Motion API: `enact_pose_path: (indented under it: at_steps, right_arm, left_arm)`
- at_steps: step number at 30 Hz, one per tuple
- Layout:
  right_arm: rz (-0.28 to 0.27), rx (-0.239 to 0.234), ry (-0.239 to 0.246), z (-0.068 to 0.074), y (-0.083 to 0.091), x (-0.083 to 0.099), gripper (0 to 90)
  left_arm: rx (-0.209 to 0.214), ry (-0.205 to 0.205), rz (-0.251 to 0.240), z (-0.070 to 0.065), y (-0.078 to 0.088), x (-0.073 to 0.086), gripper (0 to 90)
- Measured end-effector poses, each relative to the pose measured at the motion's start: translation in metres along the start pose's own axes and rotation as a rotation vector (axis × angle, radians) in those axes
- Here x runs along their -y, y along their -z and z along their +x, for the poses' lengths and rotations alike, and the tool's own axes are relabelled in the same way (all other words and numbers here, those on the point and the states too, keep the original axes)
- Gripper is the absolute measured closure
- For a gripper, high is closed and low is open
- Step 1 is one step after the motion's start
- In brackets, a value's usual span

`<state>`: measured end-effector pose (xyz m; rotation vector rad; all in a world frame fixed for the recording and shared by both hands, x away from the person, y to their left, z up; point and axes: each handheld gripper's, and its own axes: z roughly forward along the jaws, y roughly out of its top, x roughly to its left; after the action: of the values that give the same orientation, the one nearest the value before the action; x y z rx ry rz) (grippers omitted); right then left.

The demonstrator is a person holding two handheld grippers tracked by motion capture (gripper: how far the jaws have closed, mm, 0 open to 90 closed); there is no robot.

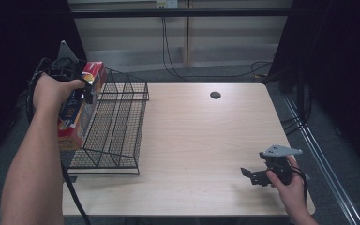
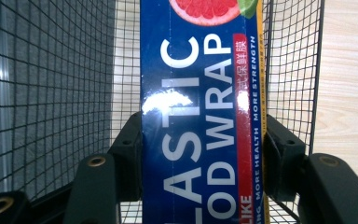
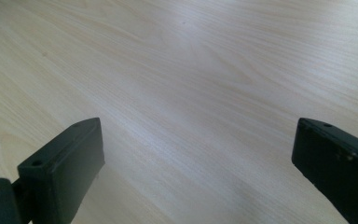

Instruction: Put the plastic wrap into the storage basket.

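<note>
A long box of plastic food wrap (image 1: 78,110), blue on its face with red ends, is held above the left side of a black wire basket (image 1: 117,122). My left gripper (image 1: 82,91) is shut on it, one jaw pressed on each long side. In the left gripper view the plastic wrap box (image 2: 200,116) runs up between the two jaws, with the basket's mesh (image 2: 51,93) behind it. At the table's front right my right gripper (image 1: 249,176) rests low over the wood, open, with nothing between its jaws. The right gripper (image 3: 196,154) faces bare tabletop (image 3: 191,70).
The light wooden table (image 1: 201,140) has a round cable hole (image 1: 215,95) near its far edge. The basket stands at the table's left edge. Cables trail on the floor behind the table.
</note>
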<state>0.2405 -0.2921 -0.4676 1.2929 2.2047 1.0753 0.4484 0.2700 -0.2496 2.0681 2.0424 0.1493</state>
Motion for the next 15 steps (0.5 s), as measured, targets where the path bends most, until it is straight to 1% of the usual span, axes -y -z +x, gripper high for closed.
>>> enact_pose_path:
  at_steps: [3, 4, 5, 7, 10, 12, 13, 15]
  right_arm:
    - [0.002, 0.005, -0.005, 0.000, 0.001, 0.000, 2.2]
    - [0.002, 0.005, -0.006, 0.000, 0.000, 0.000, 2.1]
    - [0.002, 0.003, -0.006, 0.000, 0.000, 0.000, 2.2]
    - [0.005, 0.000, -0.002, 0.000, 0.000, 0.000, 2.2]
    - [0.006, -0.003, -0.003, 0.000, 0.000, 0.000, 2.2]
    - [0.002, 0.001, -0.002, 0.000, 0.000, 0.000, 2.2]
    - [0.004, 0.001, -0.003, 0.000, 0.000, 0.000, 2.2]
    - [0.003, 0.004, -0.004, 0.000, 0.000, 0.000, 2.2]
  left_arm:
    - [-0.015, -0.004, 0.005, 0.002, -0.003, 0.000, 43.9]
    - [-0.020, -0.014, 0.007, 0.003, -0.004, 0.000, 44.0]
    - [-0.020, -0.002, 0.001, 0.003, -0.005, 0.001, 43.9]
    - [-0.018, 0.004, 0.008, 0.004, -0.007, 0.001, 43.9]
    - [-0.030, 0.016, 0.020, 0.005, -0.011, 0.002, 43.9]
    - [-0.032, 0.010, 0.023, 0.007, -0.013, 0.003, 43.9]
    - [-0.026, 0.026, 0.025, 0.006, -0.014, 0.003, 43.9]
    - [-0.025, 0.028, 0.034, 0.007, -0.016, 0.004, 43.8]
